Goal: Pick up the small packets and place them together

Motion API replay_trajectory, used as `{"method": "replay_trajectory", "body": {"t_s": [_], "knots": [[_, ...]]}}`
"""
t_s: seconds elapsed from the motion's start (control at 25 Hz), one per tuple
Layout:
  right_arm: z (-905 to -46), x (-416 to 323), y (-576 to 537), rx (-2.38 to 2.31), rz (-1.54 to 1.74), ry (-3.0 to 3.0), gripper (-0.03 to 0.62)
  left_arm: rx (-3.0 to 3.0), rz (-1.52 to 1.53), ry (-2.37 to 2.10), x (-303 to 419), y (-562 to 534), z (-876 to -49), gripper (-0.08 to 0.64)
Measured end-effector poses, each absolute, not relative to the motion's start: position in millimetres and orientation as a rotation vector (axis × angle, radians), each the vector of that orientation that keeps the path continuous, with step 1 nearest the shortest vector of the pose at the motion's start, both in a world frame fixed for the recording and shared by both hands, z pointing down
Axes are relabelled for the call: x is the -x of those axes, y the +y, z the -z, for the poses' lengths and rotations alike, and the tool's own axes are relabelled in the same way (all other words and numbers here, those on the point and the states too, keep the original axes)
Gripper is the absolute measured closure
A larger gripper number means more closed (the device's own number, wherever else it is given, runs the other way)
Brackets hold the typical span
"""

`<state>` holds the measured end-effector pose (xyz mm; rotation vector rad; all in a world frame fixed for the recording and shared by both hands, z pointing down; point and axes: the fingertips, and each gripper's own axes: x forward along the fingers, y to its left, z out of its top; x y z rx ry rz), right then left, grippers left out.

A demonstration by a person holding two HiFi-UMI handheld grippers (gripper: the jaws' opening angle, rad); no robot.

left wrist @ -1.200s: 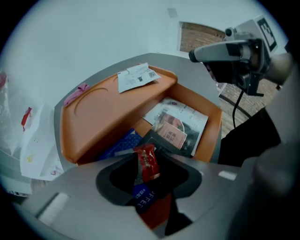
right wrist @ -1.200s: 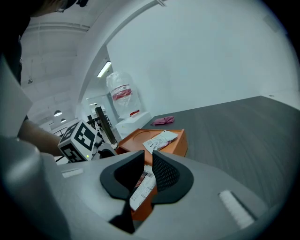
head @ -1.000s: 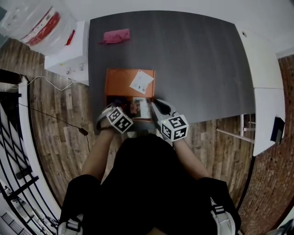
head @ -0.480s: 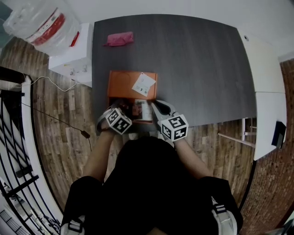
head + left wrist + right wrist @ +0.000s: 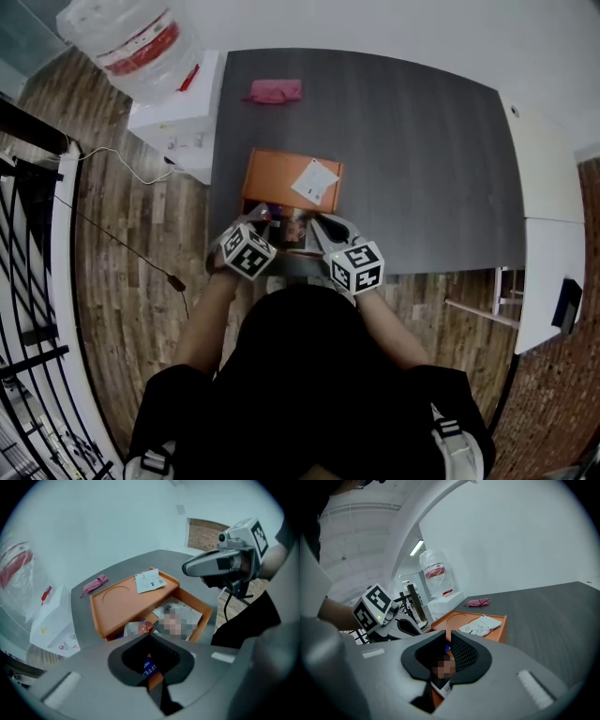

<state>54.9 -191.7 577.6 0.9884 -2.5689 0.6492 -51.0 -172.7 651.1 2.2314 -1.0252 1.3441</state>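
Both claws have shifted at the near end of the flat orange cardboard box: the right claw has slid in toward its open compartment, and the left claw has come up a little above it. Left claw first: its tips are pressed tight together, and a thin blue packet with white lettering shows in the slot just behind them, so I read that as a pinch on it, though the contact itself is hard to see. The right claw has just been closing and is down to a sliver of a gap, with a small white-labelled packet wedged between its jaws. Other loose packets lie in the compartment below, the box sitting at the near edge of the dark grey worktop. So this looks like the pick-up step, one packet per claw, nothing gathered yet. Next, I'd say, both pinches must hold while the packets rise clear of the box wall, then both go to one shared spot. The claws are near each other, so they need room to pass.
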Motion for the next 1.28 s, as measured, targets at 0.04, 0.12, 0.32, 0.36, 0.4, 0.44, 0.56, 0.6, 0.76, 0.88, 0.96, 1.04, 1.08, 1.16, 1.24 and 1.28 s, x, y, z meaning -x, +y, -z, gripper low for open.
{"method": "replay_trajectory", "body": {"t_s": [0.04,0.12,0.32,0.36,0.4,0.44,0.56,0.6,0.76,0.88,0.96,1.04,1.08,1.16,1.24,1.28], "knots": [[-577.4,-52.8,-191.2,-0.982,-0.645,-2.571,0.555,-2.235,-1.328,-1.035,52.2,-172.6,-646.7,0.558],[-575.9,-49.9,-191.2,-0.977,-0.640,-2.576,0.557,-2.245,-1.297,-1.056,53.7,-174.1,-636.3,0.558],[-570.6,-45.6,-193.2,-1.000,-0.627,-2.587,0.557,-2.316,-1.291,-1.085,55.7,-189.4,-613.1,0.558],[-570.2,-46.0,-193.1,-1.006,-0.626,-2.585,0.557,-2.333,-1.311,-1.085,55.8,-194.8,-610.7,0.558],[-569.8,-47.0,-192.9,-1.012,-0.624,-2.583,0.557,-2.351,-1.333,-1.082,55.3,-200.8,-608.9,0.558],[-569.4,-48.4,-192.6,-1.018,-0.621,-2.581,0.557,-2.367,-1.353,-1.076,54.4,-207.3,-607.6,0.558],[-568.1,-54.2,-191.6,-1.045,-0.614,-2.569,0.557,-2.403,-1.387,-1.043,51.6,-227.1,-606.6,0.558],[-567.7,-57.2,-191.5,-1.059,-0.612,-2.564,0.557,-2.411,-1.394,-1.032,50.7,-233.5,-607.4,0.558],[-567.9,-74.4,-191.1,-1.132,-0.614,-2.536,0.558,-2.445,-1.405,-0.994,46.8,-256.9,-616.0,0.558],[-569.5,-86.4,-189.6,-1.192,-0.630,-2.511,0.560,-2.474,-1.467,-0.926,42.4,-264.4,-627.3,0.558],[-569.5,-92.6,-189.2,-1.228,-0.640,-2.501,0.561,-2.484,-1.512,-0.881,39.8,-267.5,-635.4,0.558],[-569.4,-97.0,-188.8,-1.258,-0.649,-2.493,0.561,-2.484,-1.533,-0.851,37.5,-271.2,-642.2,0.558],[-569.6,-98.3,-188.4,-1.269,-0.653,-2.490,0.561,-2.482,-1.537,-0.839,36.3,-272.7,-644.6,0.558],[-570.8,-99.9,-187.4,-1.283,-0.659,-2.483,0.561,-2.480,-1.545,-0.818,33.9,-274.8,-648.3,0.558],[-571.4,-100.8,-186.9,-1.291,-0.664,-2.478,0.561,-2.481,-1.552,-0.802,31.4,-276.1,-650.2,0.558],[-571.4,-101.0,-187.2,-1.293,-0.667,-2.477,0.561,-2.484,-1.553,-0.798,30.3,-277.1,-650.3,0.557]]}}
